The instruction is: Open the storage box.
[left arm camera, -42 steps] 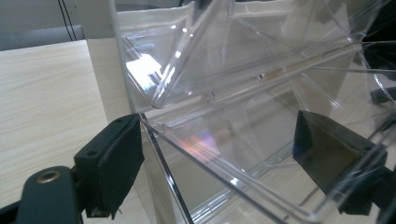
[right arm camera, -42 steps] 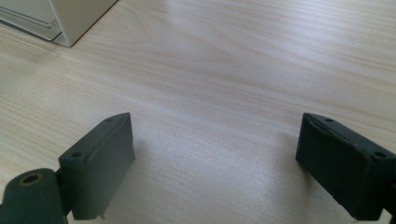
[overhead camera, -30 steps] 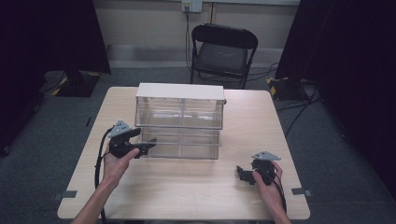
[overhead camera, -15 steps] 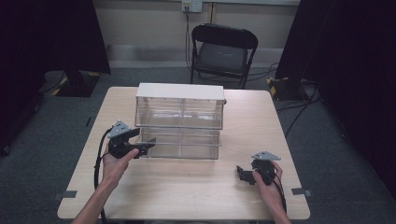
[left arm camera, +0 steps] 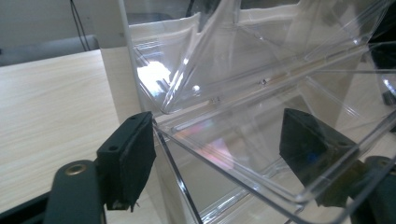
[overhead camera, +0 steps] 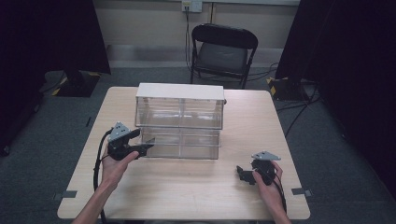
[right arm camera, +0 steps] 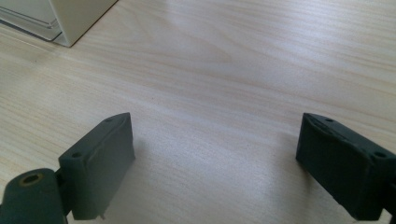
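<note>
A clear plastic drawer cabinet [overhead camera: 180,112] with a white top stands on the middle of the wooden table [overhead camera: 187,191]. My left gripper [overhead camera: 145,145] is at the front left corner of its lower left drawer [overhead camera: 166,140]. In the left gripper view the gripper [left arm camera: 219,135] is open, and the drawer's clear front rim [left arm camera: 224,172] runs between the two jaws; the right jaw shows through the plastic. My right gripper [overhead camera: 241,173] rests low over the table's front right part, well apart from the cabinet. It is open [right arm camera: 215,140] with only bare wood between its jaws.
A black folding chair [overhead camera: 222,51] stands behind the table's far edge. Cables trail from both grippers toward the front edge. A corner of the cabinet [right arm camera: 70,18] lies ahead of the right gripper to its left. Dark curtains flank the room.
</note>
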Action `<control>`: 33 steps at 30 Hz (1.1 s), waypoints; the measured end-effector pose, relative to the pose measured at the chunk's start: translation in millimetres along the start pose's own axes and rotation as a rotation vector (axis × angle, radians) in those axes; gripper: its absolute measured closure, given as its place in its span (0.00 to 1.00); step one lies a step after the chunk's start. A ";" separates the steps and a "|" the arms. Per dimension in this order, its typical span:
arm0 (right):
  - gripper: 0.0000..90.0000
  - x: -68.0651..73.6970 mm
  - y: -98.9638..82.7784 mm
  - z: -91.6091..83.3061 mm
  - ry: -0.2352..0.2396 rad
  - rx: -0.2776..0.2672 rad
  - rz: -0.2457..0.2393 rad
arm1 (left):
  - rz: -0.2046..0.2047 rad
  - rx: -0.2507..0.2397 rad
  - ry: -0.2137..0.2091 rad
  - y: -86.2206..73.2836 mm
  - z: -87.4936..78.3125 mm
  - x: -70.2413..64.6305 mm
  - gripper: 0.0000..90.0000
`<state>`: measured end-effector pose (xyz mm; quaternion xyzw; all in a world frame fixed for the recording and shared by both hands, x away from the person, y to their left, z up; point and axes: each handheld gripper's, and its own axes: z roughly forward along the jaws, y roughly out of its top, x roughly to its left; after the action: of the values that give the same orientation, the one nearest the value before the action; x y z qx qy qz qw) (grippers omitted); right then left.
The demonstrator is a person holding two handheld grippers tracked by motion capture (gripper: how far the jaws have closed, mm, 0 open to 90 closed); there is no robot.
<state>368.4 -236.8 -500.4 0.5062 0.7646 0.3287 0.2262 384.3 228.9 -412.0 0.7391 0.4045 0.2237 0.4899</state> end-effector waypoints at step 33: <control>0.12 0.0 0.1 0.0 0.000 0.000 0.000 | -0.035 -0.045 -0.012 16.8 -3.6 7.0 0.17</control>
<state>368.5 -236.8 -500.4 0.5062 0.7646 0.3287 0.2261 392.1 233.3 -395.8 0.7221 0.4094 0.2194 0.5127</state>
